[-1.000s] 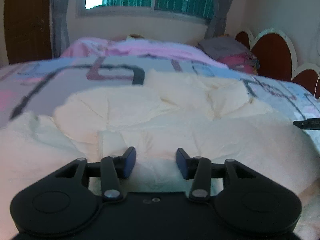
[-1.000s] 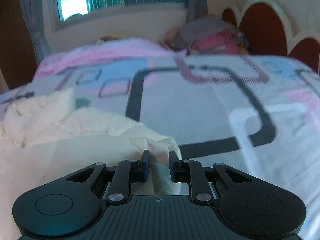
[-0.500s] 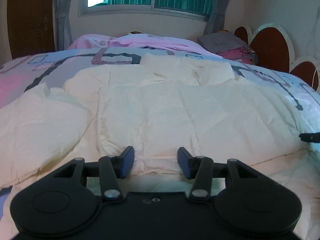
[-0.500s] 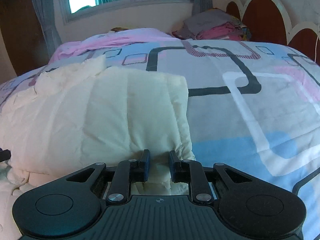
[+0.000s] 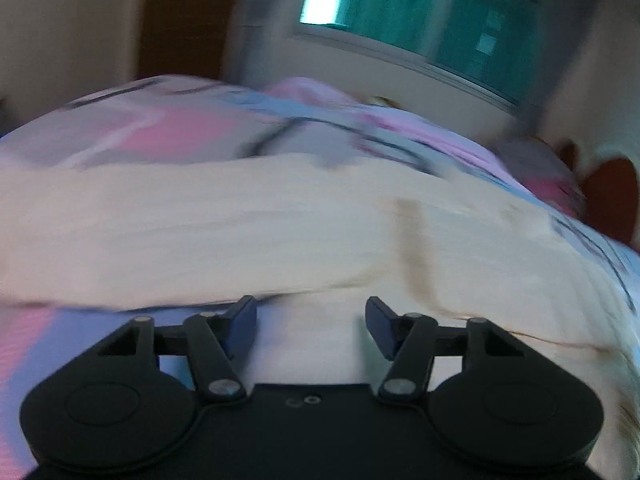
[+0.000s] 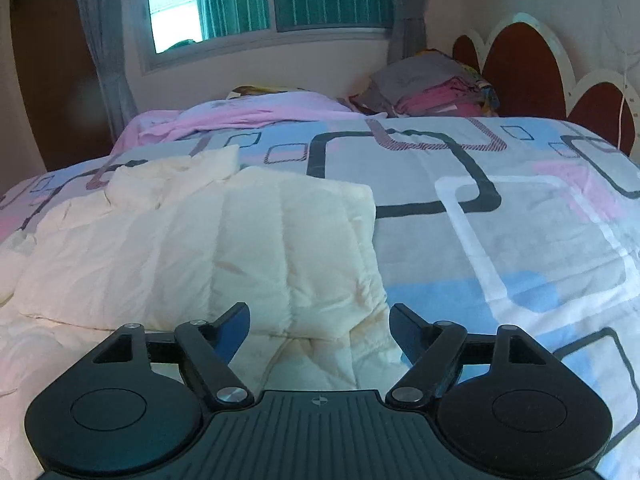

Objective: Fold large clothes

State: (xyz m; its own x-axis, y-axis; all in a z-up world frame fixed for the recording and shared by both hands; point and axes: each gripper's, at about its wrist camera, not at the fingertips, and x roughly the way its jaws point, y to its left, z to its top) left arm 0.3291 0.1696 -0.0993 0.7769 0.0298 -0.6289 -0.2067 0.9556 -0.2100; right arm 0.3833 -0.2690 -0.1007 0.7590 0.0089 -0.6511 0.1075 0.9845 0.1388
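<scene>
- The cream quilted coat (image 6: 208, 256) is lying folded across the patterned bedspread (image 6: 520, 216), toward nine o'clock.
- The right gripper (image 6: 319, 326) is opening, gripping nothing, fabric just ahead.
- The left gripper (image 5: 311, 320) is also opening (view blurred), over the coat's edge.

Right gripper (image 6: 319, 322) jaws opening — over folded cream jacket (image 6: 208, 248) on patterned bedspread (image 6: 500, 240).

Open bedspread (image 6: 520, 248) right of cream padded jacket (image 6: 240, 256): flat, unobstructed passage. Jacket itself bulks across bed's left half, folded layer raised over lower one. Stacked clothes (image 6: 436, 92) and scalloped headboard (image 6: 528, 68) block far right corner. Pink bedding (image 6: 248, 116) heaped below window (image 6: 272, 4).
</scene>
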